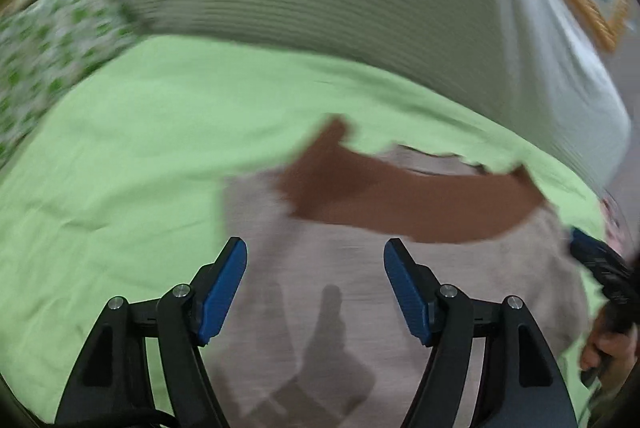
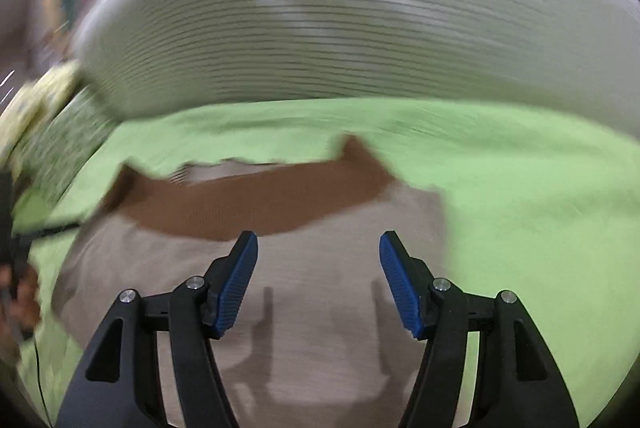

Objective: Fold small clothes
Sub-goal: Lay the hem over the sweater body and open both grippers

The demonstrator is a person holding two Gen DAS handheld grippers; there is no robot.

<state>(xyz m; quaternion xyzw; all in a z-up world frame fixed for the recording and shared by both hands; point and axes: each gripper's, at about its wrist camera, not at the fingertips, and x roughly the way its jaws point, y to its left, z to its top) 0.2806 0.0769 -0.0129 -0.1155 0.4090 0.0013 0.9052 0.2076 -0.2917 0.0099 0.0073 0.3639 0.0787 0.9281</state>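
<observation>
Right now both grippers are hovering over a small beige garment [image 1: 320, 308] that is lying flat on the green bedsheet [image 1: 140, 148], with a brown band [image 1: 400, 200] of cloth running across its far edge. The left gripper [image 1: 315, 260] is standing with its blue pads spread and nothing between them, and the right gripper [image 2: 319, 252] is likewise gaping over bare fabric, gripping nothing. Judging from how the garment is lying, squared off and fairly smooth, at least one fold seems already laid down, though blur is hiding the layers, so how many folds are left is unclear. Behind it, a striped pillow [image 2: 360, 28] is resting on the sheet.
</observation>
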